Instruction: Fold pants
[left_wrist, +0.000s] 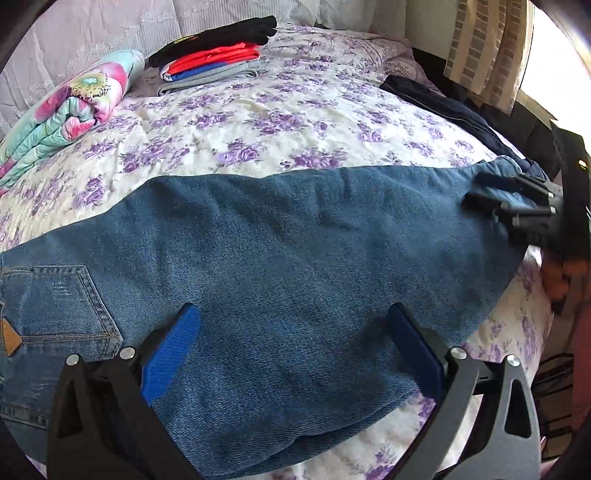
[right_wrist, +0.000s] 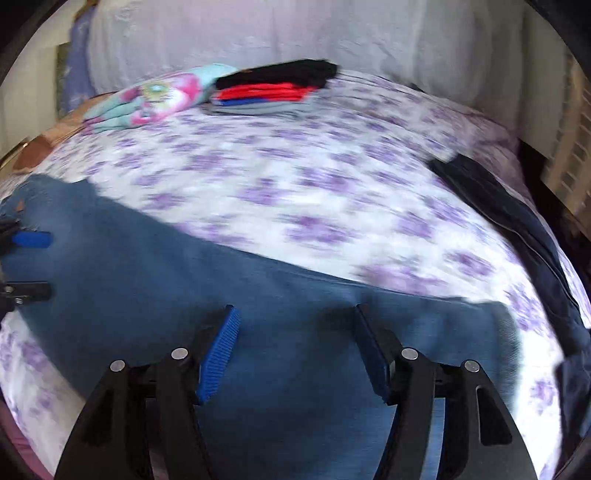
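Blue jeans (left_wrist: 277, 251) lie flat across the flowered bed, legs laid together, back pocket at the left and leg ends at the right. My left gripper (left_wrist: 291, 332) is open, hovering over the thigh part near the bed's front edge. My right gripper (left_wrist: 476, 188) shows at the far right, open over the leg ends. In the blurred right wrist view the jeans (right_wrist: 277, 332) fill the lower half; my right gripper (right_wrist: 295, 332) is open above them, holding nothing. The left gripper (right_wrist: 33, 262) shows at the left edge, open.
A stack of folded clothes (left_wrist: 214, 55), black on top, sits at the back of the bed (left_wrist: 258, 122). A rolled flowered blanket (left_wrist: 74, 103) lies at the back left. A dark navy garment (left_wrist: 443, 107) lies along the right edge. The headboard stands behind.
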